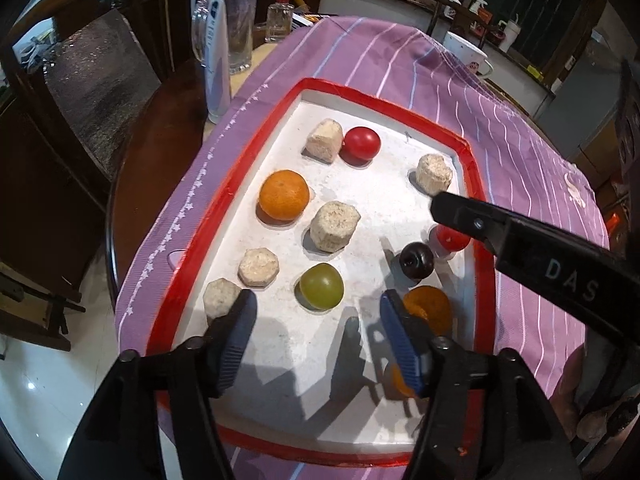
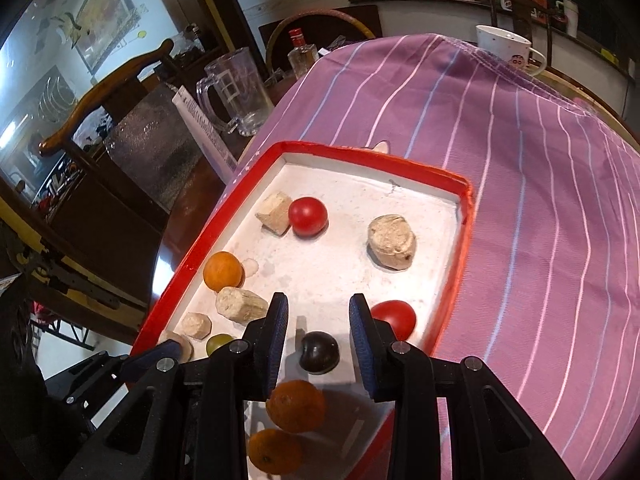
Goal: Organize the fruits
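A white tray with a red rim lies on a purple striped cloth. It holds two red tomatoes, oranges, a green fruit, a dark plum and several beige blocks. My left gripper is open above the tray's near end, just short of the green fruit. My right gripper is open with the plum between its fingers; its finger crosses the left wrist view. Two oranges lie below it.
A glass mug, a clear bottle with a red cap and a white upright device stand left of the cloth. A white mug stands at the far edge. A wooden chair is at left.
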Action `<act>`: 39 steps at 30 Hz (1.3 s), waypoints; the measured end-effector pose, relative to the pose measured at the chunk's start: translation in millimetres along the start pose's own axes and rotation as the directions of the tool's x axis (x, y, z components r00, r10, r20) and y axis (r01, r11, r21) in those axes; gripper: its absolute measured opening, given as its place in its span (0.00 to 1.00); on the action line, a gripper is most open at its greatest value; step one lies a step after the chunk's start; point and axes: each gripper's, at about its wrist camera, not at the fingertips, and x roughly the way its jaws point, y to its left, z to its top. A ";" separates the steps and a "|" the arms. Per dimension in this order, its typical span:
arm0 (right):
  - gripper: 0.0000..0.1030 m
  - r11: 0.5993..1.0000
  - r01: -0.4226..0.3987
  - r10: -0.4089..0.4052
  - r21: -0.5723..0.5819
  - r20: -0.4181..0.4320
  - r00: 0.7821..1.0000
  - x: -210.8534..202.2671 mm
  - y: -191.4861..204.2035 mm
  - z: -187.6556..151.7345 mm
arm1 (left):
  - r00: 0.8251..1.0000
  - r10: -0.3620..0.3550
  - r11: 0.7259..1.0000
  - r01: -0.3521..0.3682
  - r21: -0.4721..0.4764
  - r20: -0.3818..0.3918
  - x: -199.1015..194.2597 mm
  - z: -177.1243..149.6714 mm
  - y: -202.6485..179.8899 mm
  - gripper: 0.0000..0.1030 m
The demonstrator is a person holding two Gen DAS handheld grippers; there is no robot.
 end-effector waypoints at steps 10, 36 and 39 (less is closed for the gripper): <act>0.34 1.000 0.012 -0.012 0.009 0.031 0.999 -34.5 -7.8 -19.2 | 0.998 0.031 0.999 -0.030 -0.021 0.053 -25.4 -3.2 -7.7 0.70; 0.35 0.993 0.105 -0.110 0.051 0.115 0.987 -112.6 -62.4 -75.3 | 0.957 0.166 0.979 -0.189 0.078 0.240 -92.6 -16.9 -94.3 0.76; 0.35 0.993 0.104 -0.109 0.046 0.124 0.986 -116.8 -62.2 -76.5 | 0.942 0.191 0.974 -0.218 0.068 0.275 -101.1 -19.7 -97.6 0.79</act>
